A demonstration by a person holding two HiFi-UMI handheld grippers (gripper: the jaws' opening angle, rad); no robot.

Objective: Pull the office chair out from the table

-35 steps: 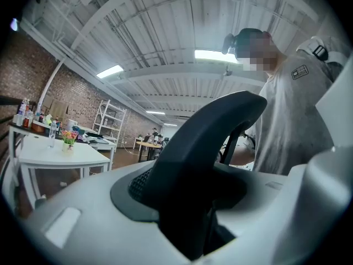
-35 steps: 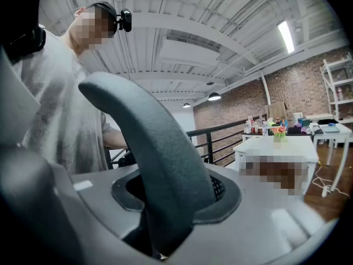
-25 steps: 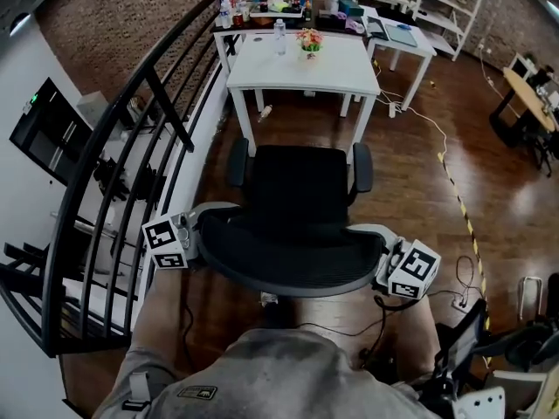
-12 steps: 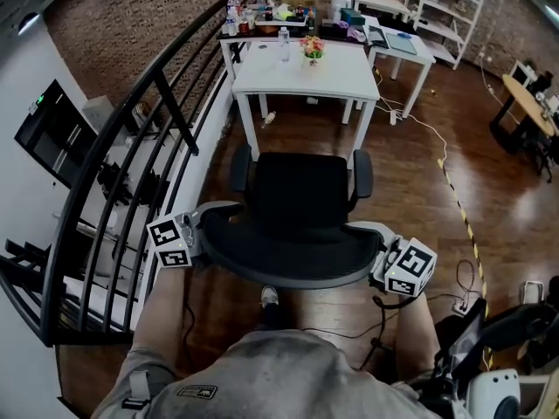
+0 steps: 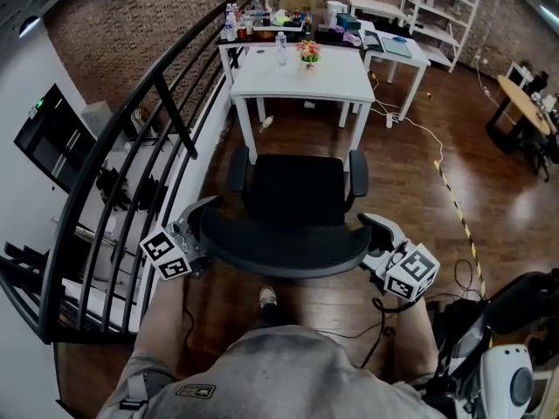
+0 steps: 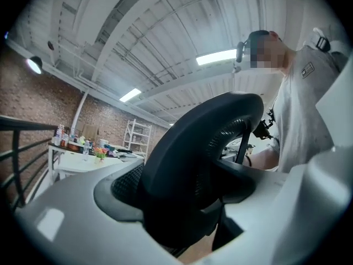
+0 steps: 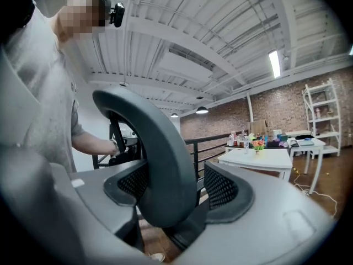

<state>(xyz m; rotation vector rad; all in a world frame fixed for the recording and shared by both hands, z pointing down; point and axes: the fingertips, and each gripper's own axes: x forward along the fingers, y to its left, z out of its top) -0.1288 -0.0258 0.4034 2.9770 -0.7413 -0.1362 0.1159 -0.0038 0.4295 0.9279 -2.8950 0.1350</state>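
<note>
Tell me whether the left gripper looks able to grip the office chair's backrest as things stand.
Probably yes. The left gripper straddles the left edge of the backrest; its jaws are opening with that edge between them and nothing else in the gap, so closing should catch it.

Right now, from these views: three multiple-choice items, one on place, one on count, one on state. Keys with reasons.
1. Where does the black mesh office chair stand?
A) clear of the white square table, between it and the person
B) tucked under that table
C) on top of that table

2. How many tools flank the chair's curved backrest?
A) none
B) one
C) two

3. The chair's seat is:
A) holding a box
B) bare
C) sat on

Key:
1 A: the whole chair shows in front of the table's legs.
2 C: the left tool and the right tool each have a backrest edge between their opening jaws.
3 B: only black mesh shows on the seat.
</note>
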